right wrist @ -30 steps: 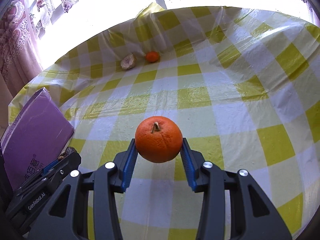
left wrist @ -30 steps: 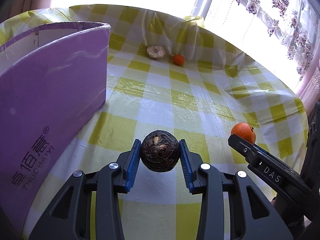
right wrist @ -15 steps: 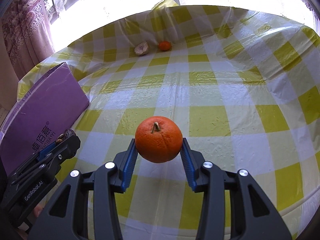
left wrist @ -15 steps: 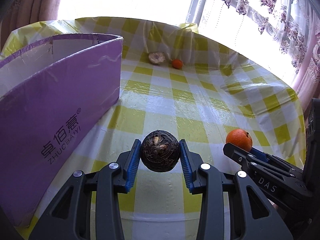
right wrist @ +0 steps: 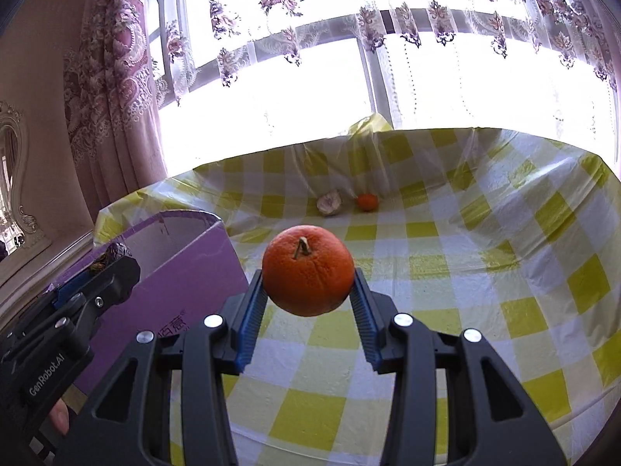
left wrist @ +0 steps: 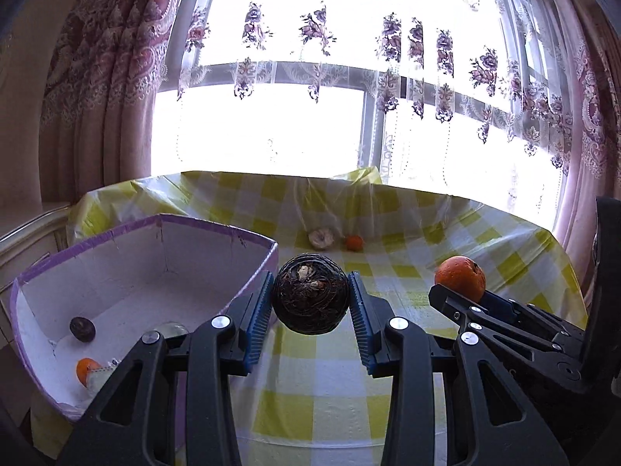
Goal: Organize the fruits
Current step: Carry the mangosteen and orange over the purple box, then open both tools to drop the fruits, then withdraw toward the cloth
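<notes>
Purple box beside left gripper, fruits inside

The left gripper has black arms and blue pads. It squeezes a round, dark brown, wrinkly fruit and holds it up in the air over a table with a yellow and white checked plastic cloth.

On the left is an open purple cardboard box with white inside walls. A small dark round fruit and a small orange fruit lie in it.

On the right, the other black gripper holds a round orange.

Far back on the cloth, a pale dried fruit piece lies just beside a tiny orange fruit. Behind them is a bright window with flowery lace curtains.
</notes>
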A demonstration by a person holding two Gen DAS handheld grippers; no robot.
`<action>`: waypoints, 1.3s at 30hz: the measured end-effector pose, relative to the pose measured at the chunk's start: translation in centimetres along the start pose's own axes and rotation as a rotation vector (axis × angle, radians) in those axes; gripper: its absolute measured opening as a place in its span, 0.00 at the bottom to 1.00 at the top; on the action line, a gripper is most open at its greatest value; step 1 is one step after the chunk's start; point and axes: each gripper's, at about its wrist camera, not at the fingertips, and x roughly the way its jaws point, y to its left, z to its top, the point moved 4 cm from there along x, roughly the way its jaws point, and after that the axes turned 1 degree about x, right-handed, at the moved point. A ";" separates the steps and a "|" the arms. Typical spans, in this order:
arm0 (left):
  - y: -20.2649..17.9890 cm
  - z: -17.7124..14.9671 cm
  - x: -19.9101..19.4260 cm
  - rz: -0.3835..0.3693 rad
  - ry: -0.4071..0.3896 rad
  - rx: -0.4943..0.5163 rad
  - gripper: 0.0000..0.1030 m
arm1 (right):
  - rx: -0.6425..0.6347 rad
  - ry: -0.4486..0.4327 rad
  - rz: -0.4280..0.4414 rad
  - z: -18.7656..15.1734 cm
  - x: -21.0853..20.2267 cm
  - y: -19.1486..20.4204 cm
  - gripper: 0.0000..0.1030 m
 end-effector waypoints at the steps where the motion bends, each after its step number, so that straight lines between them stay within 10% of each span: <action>1: 0.3 0.5 -0.6 0.011 -0.018 0.004 0.36 | -0.009 -0.014 0.018 0.4 -0.3 0.6 0.42; 13: 8.8 3.2 -3.6 0.204 -0.014 -0.053 0.36 | -0.178 -0.046 0.244 3.4 0.0 11.9 0.43; 28: 20.9 -0.3 1.5 0.402 0.417 -0.178 0.36 | -0.433 0.396 0.270 0.0 9.6 22.3 0.43; 37: 23.1 -1.8 2.1 0.423 0.502 -0.219 0.37 | -0.504 0.438 0.266 -1.9 10.5 24.4 0.44; 39: 23.5 -1.9 2.0 0.420 0.510 -0.241 0.50 | -0.498 0.419 0.265 -1.6 10.4 24.4 0.61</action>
